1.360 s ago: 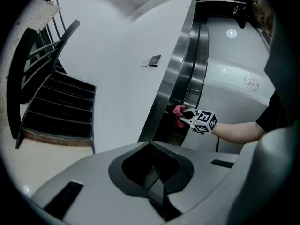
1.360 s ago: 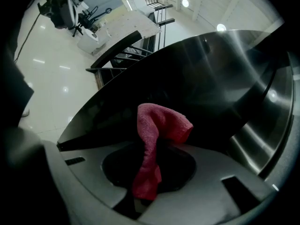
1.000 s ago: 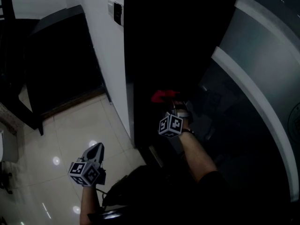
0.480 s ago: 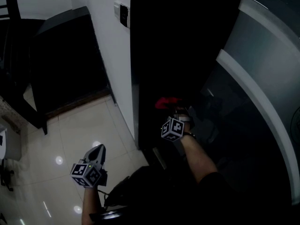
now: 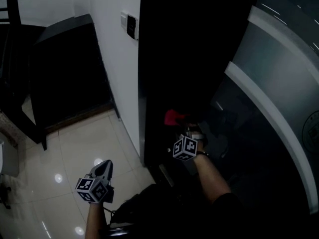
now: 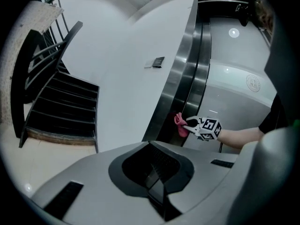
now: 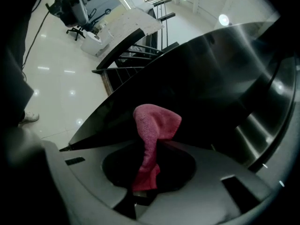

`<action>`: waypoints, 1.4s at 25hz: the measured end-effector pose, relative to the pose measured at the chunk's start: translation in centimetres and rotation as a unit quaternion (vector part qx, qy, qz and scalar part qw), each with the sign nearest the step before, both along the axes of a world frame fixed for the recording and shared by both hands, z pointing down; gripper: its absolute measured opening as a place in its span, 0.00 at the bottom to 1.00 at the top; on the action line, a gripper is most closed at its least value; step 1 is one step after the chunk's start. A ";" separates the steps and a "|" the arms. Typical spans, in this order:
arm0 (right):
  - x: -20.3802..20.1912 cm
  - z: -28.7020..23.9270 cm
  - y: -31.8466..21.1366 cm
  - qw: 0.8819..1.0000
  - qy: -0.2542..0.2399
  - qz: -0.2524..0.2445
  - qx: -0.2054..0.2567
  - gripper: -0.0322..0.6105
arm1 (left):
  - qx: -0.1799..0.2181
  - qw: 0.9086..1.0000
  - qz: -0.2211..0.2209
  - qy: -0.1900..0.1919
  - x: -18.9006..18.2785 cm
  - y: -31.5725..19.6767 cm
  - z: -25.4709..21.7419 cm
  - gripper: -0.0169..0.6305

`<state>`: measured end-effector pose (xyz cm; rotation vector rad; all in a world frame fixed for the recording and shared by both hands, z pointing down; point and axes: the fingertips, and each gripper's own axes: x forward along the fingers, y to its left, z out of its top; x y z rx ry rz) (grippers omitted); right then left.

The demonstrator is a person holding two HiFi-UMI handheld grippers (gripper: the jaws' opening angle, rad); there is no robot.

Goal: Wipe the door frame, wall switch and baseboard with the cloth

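Note:
A pink-red cloth (image 5: 173, 117) is pressed against the dark metal door frame (image 5: 149, 78), low down near the floor. My right gripper (image 5: 185, 132) is shut on the cloth. In the right gripper view the cloth (image 7: 152, 135) rises out of the right gripper (image 7: 143, 184) and folds over against the dark frame (image 7: 201, 88). The wall switch (image 5: 130, 26) sits high on the white wall, left of the frame. My left gripper (image 5: 103, 167) hangs over the floor tiles, shut and holding nothing. The left gripper view shows the cloth (image 6: 180, 124), the switch (image 6: 158, 62) and the frame (image 6: 183, 74).
A dark staircase (image 5: 60, 68) stands left of the white wall (image 5: 112, 63). Glossy beige floor tiles (image 5: 75, 143) lie below it. A curved grey and white panel (image 5: 269, 83) runs to the right of the frame. A chair and equipment (image 7: 77, 8) stand far off.
The right gripper and cloth sit a little lower in the head view, still against the frame. The left gripper has hardly moved.

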<state>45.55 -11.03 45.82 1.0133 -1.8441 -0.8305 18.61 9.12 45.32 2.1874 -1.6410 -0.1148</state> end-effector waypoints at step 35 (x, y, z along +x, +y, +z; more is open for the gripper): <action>-5.7 -22.8 -0.4 0.959 -0.023 -0.081 0.270 0.17 | 0.009 1.000 -0.013 0.007 -0.6 0.9 -0.6 0.03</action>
